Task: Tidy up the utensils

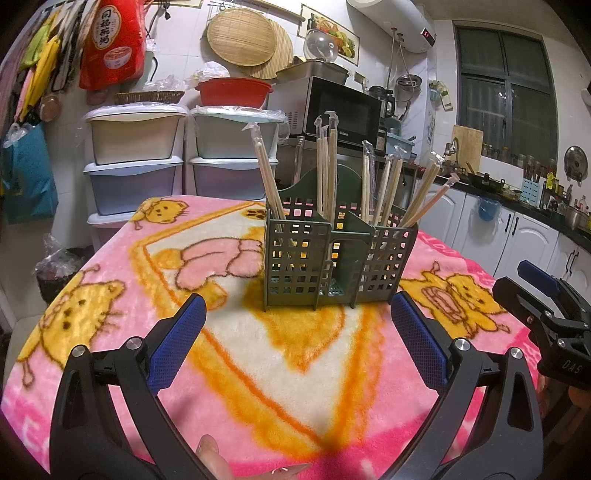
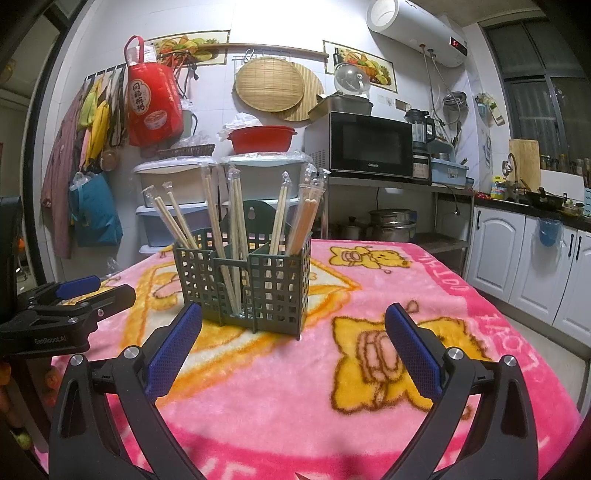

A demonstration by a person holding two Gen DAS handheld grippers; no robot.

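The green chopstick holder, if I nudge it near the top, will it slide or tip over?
The green holder probably tips rather than slides: it stands tall on a fuzzy blanket that likely grips its base. The lattice plastic looks light, and the wrapped chopsticks sticking well above its rim would add some top weight.

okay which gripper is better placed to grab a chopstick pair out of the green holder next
Probably the left hand-held gripper: open, with the green holder centred ahead. The right hand-held gripper is open too, but aimed beside it.

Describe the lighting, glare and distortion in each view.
Left wrist view: warm, even light, soft shadow in front of the green caddy, window dark, walls bowing at the fisheye edge. Right wrist view: strong white glare on the upper wall near the water heater; chopsticks stay sharp.
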